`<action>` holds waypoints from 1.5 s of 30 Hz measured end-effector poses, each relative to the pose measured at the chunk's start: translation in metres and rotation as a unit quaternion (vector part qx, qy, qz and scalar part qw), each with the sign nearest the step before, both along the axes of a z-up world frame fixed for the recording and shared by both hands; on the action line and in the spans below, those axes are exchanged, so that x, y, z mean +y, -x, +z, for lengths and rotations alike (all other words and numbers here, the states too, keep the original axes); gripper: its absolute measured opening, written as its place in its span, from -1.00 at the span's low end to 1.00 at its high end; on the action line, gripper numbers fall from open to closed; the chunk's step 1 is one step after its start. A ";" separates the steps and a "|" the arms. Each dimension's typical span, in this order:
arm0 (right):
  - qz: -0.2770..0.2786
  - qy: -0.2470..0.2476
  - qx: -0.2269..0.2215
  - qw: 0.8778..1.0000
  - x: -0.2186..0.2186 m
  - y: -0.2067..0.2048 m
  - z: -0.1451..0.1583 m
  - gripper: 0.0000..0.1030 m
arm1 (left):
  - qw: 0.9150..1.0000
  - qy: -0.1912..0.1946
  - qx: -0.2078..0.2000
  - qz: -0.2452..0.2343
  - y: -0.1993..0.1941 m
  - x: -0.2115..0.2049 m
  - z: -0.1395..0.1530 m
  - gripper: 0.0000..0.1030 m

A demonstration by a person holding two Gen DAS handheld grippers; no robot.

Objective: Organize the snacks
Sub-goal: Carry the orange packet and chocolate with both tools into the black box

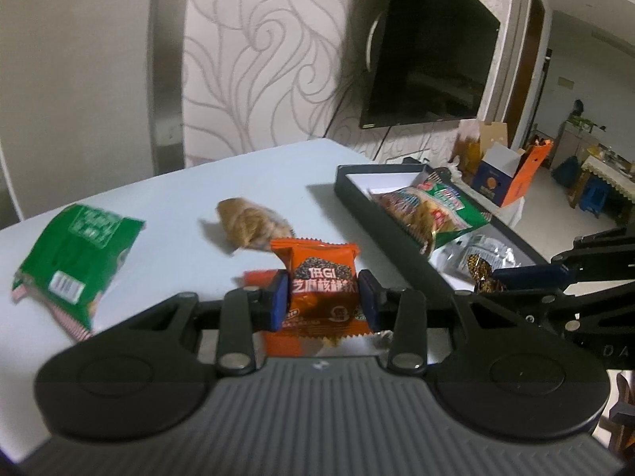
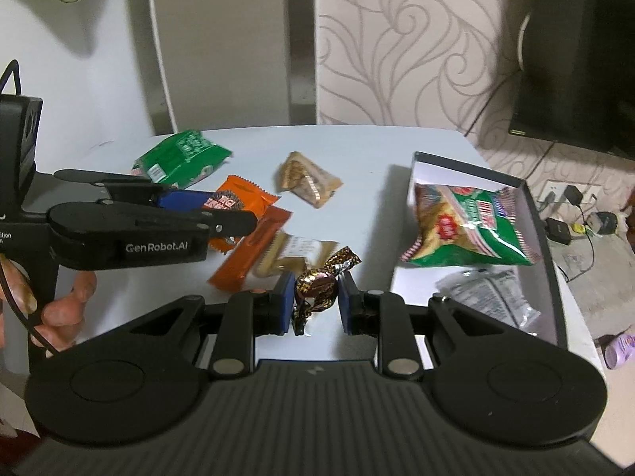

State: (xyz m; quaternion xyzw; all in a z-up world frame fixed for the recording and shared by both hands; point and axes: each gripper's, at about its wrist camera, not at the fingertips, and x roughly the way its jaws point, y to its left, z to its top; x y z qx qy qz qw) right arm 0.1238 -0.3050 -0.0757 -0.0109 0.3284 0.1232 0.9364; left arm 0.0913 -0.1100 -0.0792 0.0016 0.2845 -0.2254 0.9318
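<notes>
The left hand-held gripper (image 1: pixel 323 301) grips an orange packet (image 1: pixel 322 277) across its middle, blue pads pressed to both side edges, the packet lifted clear of the worktop (image 1: pixel 178 206). The right hand-held gripper (image 2: pixel 316 297) pinches a foil-wrapped candy (image 2: pixel 317 287) at its round body, the twisted ends sticking out above and below.

Both snacks look light. The packet is a soft pillow pouch with something fairly firm inside, so a hold across the belly should serve; its glossy film may slip if squeezed only at the crimped seam. The candy is small and hard under crinkly foil; the body is the place to hold, since the twists would probably pull loose.

The black box (image 2: pixel 551 246) sits at the right of the worktop, already holding a green-and-red bag (image 2: pixel 468 226) and a silver sachet (image 2: pixel 488 297). Loose on the worktop lie a green bag (image 2: pixel 180 156), a tan pastry (image 2: pixel 307 180), an orange bar (image 2: pixel 254 250) and a clear biscuit pack (image 2: pixel 295 256).

The packet reads "低GI", with larger characters beneath that seem to say sesame-walnut, though blur makes that unsure. The left device's side shows "GenRobot.AI".
</notes>
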 end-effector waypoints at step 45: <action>-0.040 0.008 0.021 0.999 -0.140 -0.008 -0.017 -0.47 | 0.998 -0.013 0.017 -0.065 -0.058 -0.171 -0.024 -0.21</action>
